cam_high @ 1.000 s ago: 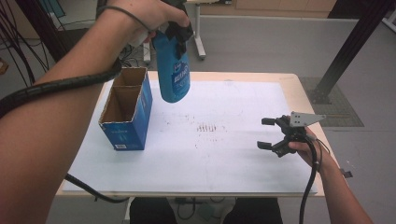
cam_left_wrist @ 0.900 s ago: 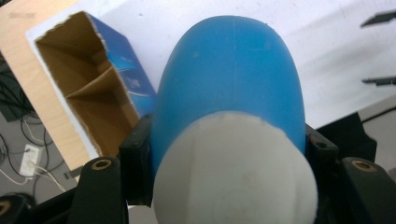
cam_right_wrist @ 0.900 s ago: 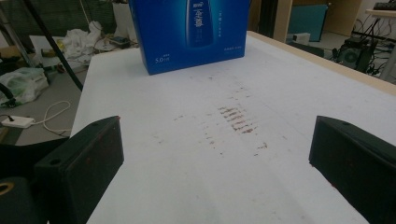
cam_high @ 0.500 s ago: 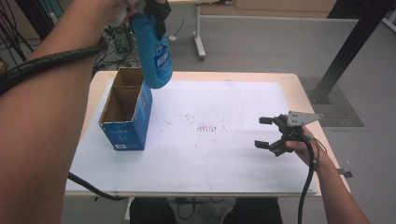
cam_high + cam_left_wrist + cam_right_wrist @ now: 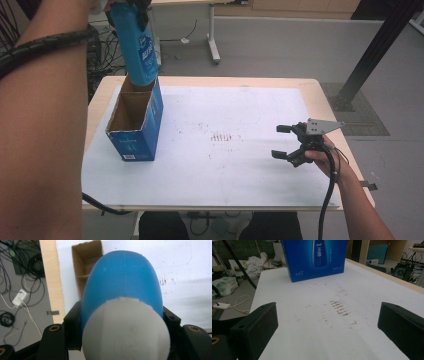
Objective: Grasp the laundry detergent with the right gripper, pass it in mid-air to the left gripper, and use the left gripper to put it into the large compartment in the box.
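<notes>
We see the left gripper (image 5: 120, 322) clamping the blue bottle (image 5: 136, 42) above the box's (image 5: 135, 135) far end. Right of the box, white sheet (image 5: 225, 175) lies bare toward the right gripper (image 5: 287, 142), whose jaws stand released.

On the side of the blue box (image 5: 314, 260) ahead of my right gripper I read "5.0" in white near its lower left; its other print and the blue bottle's (image 5: 135, 45) label are too blurred to read.
</notes>
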`<state>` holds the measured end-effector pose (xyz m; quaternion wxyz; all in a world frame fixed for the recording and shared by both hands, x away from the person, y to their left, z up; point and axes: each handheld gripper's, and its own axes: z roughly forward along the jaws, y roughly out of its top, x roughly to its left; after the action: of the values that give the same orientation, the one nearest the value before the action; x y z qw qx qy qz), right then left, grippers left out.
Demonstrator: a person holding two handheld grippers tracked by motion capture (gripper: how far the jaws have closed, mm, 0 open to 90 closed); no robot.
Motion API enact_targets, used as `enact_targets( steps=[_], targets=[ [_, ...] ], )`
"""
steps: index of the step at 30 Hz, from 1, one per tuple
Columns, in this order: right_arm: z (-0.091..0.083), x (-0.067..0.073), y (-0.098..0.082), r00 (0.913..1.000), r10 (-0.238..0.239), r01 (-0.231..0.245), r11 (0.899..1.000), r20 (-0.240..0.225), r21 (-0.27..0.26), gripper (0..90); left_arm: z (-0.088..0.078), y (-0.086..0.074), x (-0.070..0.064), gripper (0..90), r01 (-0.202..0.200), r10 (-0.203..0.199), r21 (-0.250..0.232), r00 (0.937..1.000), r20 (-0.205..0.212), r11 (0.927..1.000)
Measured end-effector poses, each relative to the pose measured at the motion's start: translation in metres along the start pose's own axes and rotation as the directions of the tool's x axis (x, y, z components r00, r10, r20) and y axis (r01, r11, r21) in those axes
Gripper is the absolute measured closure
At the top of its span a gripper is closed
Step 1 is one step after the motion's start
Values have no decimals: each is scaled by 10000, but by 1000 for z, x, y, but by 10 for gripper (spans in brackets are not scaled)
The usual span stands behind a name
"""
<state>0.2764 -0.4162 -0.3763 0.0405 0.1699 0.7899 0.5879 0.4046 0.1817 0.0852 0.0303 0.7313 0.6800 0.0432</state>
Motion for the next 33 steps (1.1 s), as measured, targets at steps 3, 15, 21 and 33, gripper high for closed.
enact_targets(
  steps=[3,15,21,33],
  targets=[
    [-1,0,0,10000,-21,21,10000,31,-35,29,1,0,9,377,247,-247,12,9997,-1,9997],
    [-2,0,1,10000,-19,19,10000,77,-66,29,7,-1,27,377,1297,-1295,54,9911,-294,9915],
    [-2,1,0,10000,-38,38,9999,27,-103,29,14,-2,36,377,1475,-1473,136,9890,-102,9890],
    [0,1,0,10000,-29,30,10000,40,-90,29,37,4,41,377,1435,-1436,595,9896,-25,9879]
  ],
)
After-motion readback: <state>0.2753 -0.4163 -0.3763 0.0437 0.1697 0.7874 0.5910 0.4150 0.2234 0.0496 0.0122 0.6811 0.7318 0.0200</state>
